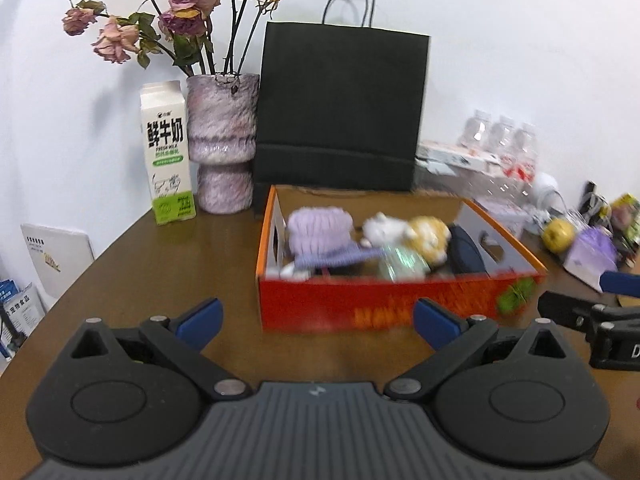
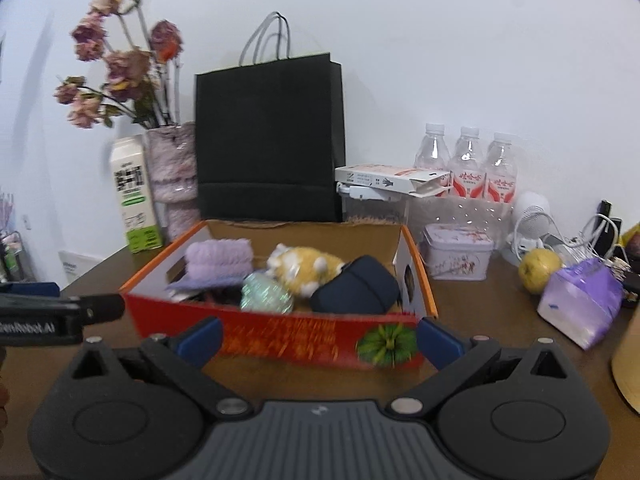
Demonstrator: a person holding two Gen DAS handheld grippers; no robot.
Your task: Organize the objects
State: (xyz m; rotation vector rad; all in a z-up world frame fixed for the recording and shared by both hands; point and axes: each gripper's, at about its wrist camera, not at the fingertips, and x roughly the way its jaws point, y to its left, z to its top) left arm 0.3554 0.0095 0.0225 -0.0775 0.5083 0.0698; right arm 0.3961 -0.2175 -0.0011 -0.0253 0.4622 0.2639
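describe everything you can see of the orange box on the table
The orange cardboard box is open-topped, with plain brown inner walls, oval handle cut-outs in its short ends and a green leafy print on its blurred front. It sits flat on the brown table before the black paper bag. Inside lie a lilac knit item, a yellow-white plush toy and a dark pouch.

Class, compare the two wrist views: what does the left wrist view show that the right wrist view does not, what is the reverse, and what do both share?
Only the left wrist view shows the white booklet left of the table. Only the right wrist view shows the floral tin clearly. Both share the orange box holding the purple towel and plush toy, the black bag, milk carton, vase, apple, and both open tongs: left, right.
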